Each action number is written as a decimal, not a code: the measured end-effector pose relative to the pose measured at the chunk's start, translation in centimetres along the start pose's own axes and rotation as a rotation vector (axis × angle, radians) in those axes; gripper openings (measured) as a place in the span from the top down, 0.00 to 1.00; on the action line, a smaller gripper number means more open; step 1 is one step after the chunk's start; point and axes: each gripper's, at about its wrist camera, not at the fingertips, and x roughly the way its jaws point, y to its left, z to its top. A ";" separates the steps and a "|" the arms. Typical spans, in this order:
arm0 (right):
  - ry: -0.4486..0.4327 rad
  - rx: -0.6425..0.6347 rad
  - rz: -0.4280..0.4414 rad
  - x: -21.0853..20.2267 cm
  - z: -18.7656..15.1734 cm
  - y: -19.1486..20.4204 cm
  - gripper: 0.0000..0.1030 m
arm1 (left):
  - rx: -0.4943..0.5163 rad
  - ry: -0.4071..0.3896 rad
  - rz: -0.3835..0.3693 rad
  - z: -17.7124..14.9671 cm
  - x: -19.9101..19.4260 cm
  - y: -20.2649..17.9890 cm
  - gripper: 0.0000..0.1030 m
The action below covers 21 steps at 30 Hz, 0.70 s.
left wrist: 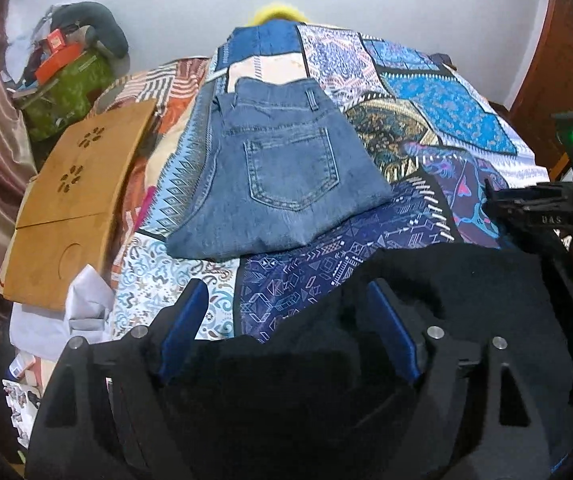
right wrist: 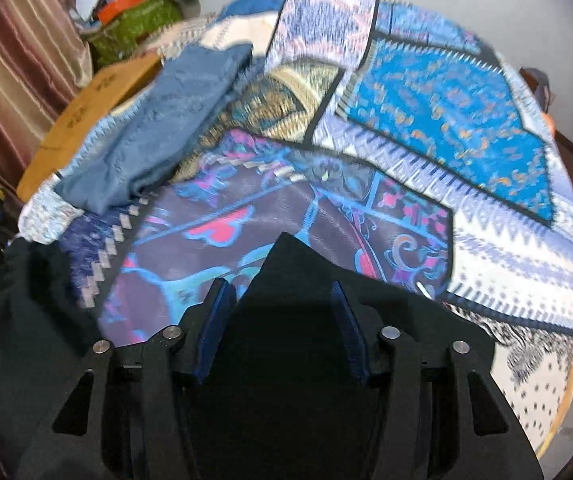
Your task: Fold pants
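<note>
Lying between both spread grippers' pads, black pants (left wrist: 466, 280) sit unclenched: left gripper (left wrist: 286, 316), right gripper (right wrist: 282, 312).

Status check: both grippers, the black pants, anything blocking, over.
Left gripper open over black pants. Right gripper open, black cloth between pads. Folded jeans ahead.

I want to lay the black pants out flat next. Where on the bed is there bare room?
Free: the patchwork bedspread to the right of the folded jeans and beyond the black pants, out to the bed's right edge. Crowded: the left side, where the wooden board and white cloth border the jeans.
</note>
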 end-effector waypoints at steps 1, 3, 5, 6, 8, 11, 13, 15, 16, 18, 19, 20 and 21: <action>-0.004 0.009 0.009 0.1 0.0 -0.2 0.58 | 0.001 0.005 0.000 -0.1 0.3 -0.1 0.21; -0.018 0.035 0.017 -0.3 -0.2 -0.6 0.71 | 0.006 0.010 0.001 -0.3 0.5 -0.2 0.21; -0.027 0.038 0.007 -0.5 -0.3 -0.8 0.90 | 0.008 0.016 0.001 -0.4 0.5 -0.3 0.21; -0.028 0.036 0.001 -0.9 -0.6 -0.8 0.91 | 0.007 0.019 -0.001 -0.4 0.5 -0.4 0.21; -0.046 0.035 -0.014 -1.7 -0.8 -1.1 0.93 | 0.007 0.019 -0.006 -0.5 0.0 -0.6 0.21; -0.109 0.041 -0.026 -4.5 -1.3 -1.5 0.94 | 0.015 0.011 -0.007 -0.8 -1.3 -0.9 0.21; -0.153 0.059 -0.027 -6.9 -1.8 -2.1 0.94 | 0.023 0.008 -0.003 -0.9 -2.2 -1.2 0.21; -0.202 0.068 -0.043 -9.7 -2.6 -2.7 0.94 | 0.029 0.001 -0.002 -1.2 -3.1 -1.6 0.21; -0.220 0.072 -0.051 -10.9 -2.8 -2.9 0.94 | 0.031 -0.002 -0.003 -1.3 -3.7 -1.8 0.20; -0.260 0.084 -0.068 -13.7 -3.8 -3.6 0.94 | 0.028 -0.006 -0.014 -1.6 -4.5 -2.2 0.18; -0.277 0.089 -0.077 -15.0 -4.6 -4.1 0.94 | 0.026 -0.007 -0.021 -1.8 -5.0 -2.4 0.16; -0.287 0.089 -0.086 -15.8 -5.1 -4.6 0.94 | 0.026 -0.008 -0.026 -1.9 -5.3 -2.7 0.16; -0.302 0.089 -0.108 -17.3 -6.4 -4.9 0.94 | 0.030 -0.008 -0.031 -2.1 -5.7 -3.1 0.16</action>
